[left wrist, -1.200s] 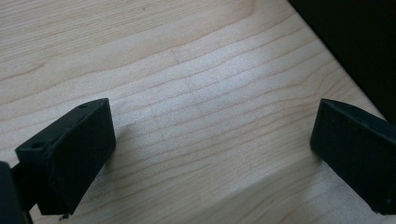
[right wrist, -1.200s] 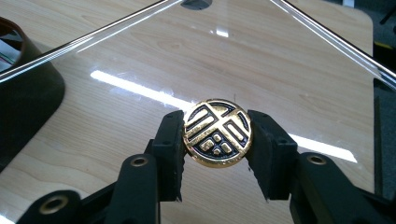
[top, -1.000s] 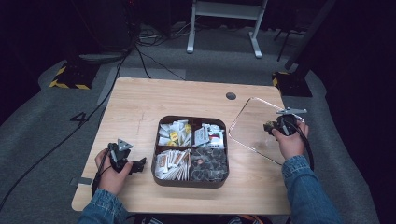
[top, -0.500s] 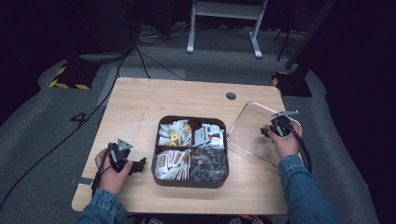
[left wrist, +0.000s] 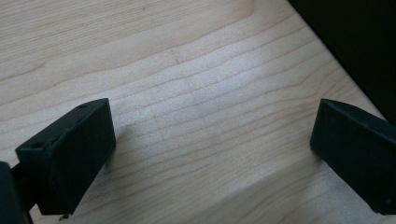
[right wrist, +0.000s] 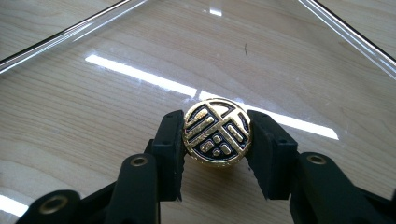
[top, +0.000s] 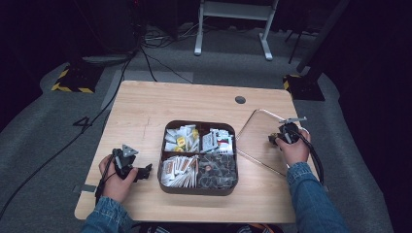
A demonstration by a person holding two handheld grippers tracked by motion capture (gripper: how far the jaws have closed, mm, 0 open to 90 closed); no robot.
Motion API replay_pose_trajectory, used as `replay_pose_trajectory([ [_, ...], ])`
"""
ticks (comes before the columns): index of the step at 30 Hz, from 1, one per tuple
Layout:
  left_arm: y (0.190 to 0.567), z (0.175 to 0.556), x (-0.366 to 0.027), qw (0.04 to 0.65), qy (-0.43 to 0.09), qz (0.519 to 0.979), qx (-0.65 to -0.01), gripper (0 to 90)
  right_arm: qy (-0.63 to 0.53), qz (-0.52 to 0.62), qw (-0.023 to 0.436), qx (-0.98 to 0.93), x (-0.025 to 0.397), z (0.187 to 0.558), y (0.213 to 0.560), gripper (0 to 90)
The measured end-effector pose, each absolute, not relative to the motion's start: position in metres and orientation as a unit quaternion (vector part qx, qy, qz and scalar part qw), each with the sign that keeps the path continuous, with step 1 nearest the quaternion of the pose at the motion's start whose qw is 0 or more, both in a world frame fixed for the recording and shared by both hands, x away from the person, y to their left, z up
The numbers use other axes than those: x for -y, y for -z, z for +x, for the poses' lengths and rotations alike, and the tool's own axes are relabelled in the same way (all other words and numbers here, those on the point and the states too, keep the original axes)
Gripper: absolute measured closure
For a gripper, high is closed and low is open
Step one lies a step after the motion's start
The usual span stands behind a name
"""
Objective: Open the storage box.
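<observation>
A dark square box (top: 198,123) with four compartments of packets sits in the middle of the wooden table (top: 145,111). To its right is a clear glass lid (top: 255,138) with a round gold and black knob (right wrist: 217,132). My right gripper (top: 280,139) is shut on that knob, one jaw on each side. Through the glass (right wrist: 140,70) the table's wood grain shows. I cannot tell whether the lid touches the table. My left gripper (top: 144,171) rests low over the table to the left of the box, and its jaws (left wrist: 210,140) stand wide open with nothing between them.
The box holds white and yellow sachets (top: 180,138), white packets (top: 217,141), paper sticks (top: 177,171) and dark pods (top: 217,170). A round cable hole (top: 240,100) lies at the back of the table. Cables and a stand foot (top: 233,34) are on the floor beyond.
My right gripper has carried the lid a little to the left and down towards the box, and the lid lies flatter. The left gripper has stayed put.
</observation>
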State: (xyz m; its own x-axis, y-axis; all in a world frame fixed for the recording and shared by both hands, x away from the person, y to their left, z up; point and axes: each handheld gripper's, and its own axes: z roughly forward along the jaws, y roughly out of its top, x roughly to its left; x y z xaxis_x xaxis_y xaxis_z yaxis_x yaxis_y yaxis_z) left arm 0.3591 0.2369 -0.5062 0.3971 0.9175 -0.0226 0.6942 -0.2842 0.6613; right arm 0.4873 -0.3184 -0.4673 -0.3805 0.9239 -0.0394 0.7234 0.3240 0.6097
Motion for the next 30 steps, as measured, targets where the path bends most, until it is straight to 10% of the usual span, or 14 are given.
replay_pose_trajectory([
  [30,0.506,0.359,-0.236,0.302,-0.186,0.78,-0.515,0.4,-0.279,0.509,0.224,-0.783,0.316,0.482,0.446,46.2],
])
